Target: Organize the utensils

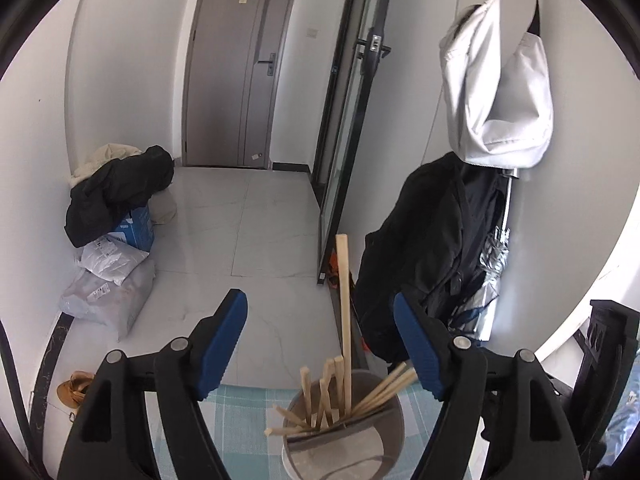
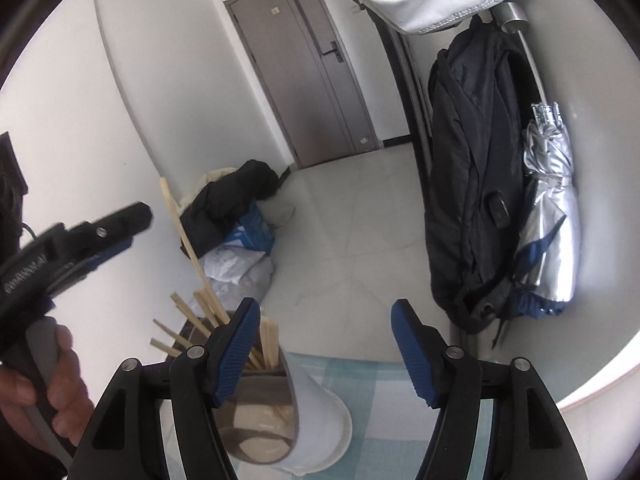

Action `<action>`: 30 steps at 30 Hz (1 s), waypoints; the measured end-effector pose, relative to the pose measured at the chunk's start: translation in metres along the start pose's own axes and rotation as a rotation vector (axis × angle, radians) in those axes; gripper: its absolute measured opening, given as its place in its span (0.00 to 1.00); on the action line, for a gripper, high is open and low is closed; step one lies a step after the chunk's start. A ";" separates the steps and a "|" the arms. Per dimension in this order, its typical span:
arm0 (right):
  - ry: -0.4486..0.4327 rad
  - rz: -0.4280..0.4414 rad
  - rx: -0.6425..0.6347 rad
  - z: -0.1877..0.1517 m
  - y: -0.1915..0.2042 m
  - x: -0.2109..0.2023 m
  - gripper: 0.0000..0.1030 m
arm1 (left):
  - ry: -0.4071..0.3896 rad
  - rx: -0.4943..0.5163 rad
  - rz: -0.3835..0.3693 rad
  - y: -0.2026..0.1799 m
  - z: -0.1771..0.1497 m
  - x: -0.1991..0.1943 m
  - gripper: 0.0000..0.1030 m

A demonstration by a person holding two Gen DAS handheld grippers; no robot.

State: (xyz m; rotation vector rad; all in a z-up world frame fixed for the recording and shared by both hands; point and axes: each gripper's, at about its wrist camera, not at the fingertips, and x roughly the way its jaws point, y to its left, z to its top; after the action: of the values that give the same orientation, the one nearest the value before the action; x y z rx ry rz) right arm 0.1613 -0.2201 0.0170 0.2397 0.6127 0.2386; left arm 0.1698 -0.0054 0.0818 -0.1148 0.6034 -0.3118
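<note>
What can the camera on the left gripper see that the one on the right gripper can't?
Only the left wrist view shows the brown shoe on the floor and the glass door with its black frame.

Only the right wrist view shows the person's hand holding the left gripper from the side, and the whole silver umbrella.

Both show the divided holder full of wooden chopsticks on the checked cloth, the grey door, the black backpack and the pile of bags. Both grippers are open and empty.

chopsticks (image 1: pixel 343 320): pale bare wood | holder (image 1: pixel 384 436): smooth, matt | tablecloth (image 1: pixel 248 404): checked cloth
</note>
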 end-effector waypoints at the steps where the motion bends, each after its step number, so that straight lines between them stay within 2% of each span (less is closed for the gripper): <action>1: -0.002 -0.001 0.004 -0.001 0.000 -0.004 0.66 | -0.001 0.003 0.004 0.000 0.000 -0.003 0.70; 9: -0.046 -0.009 -0.037 -0.010 0.018 -0.045 0.66 | -0.032 -0.024 0.023 -0.003 -0.005 -0.031 0.70; 17: -0.102 -0.001 -0.085 -0.021 0.041 -0.085 0.73 | -0.043 -0.049 0.078 -0.007 -0.019 -0.062 0.71; 18: -0.110 0.002 -0.094 -0.022 0.044 -0.089 0.74 | -0.045 -0.053 0.087 -0.007 -0.021 -0.066 0.71; 20: -0.132 0.010 -0.121 -0.022 0.050 -0.097 0.75 | -0.054 -0.070 0.099 -0.005 -0.025 -0.074 0.81; 21: -0.137 0.014 -0.134 -0.018 0.053 -0.099 0.76 | -0.060 -0.074 0.108 -0.005 -0.027 -0.076 0.82; 26: -0.154 0.061 -0.230 0.012 0.076 -0.088 0.76 | -0.076 -0.100 0.153 0.006 -0.044 -0.085 0.83; 30: -0.103 0.077 -0.324 0.045 0.105 -0.047 0.75 | -0.052 -0.142 0.180 0.022 -0.063 -0.077 0.83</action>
State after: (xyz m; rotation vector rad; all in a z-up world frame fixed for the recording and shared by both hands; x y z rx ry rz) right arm 0.1349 -0.1412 0.1088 -0.0366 0.4549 0.3927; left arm 0.0790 0.0393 0.0674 -0.2027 0.5800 -0.0912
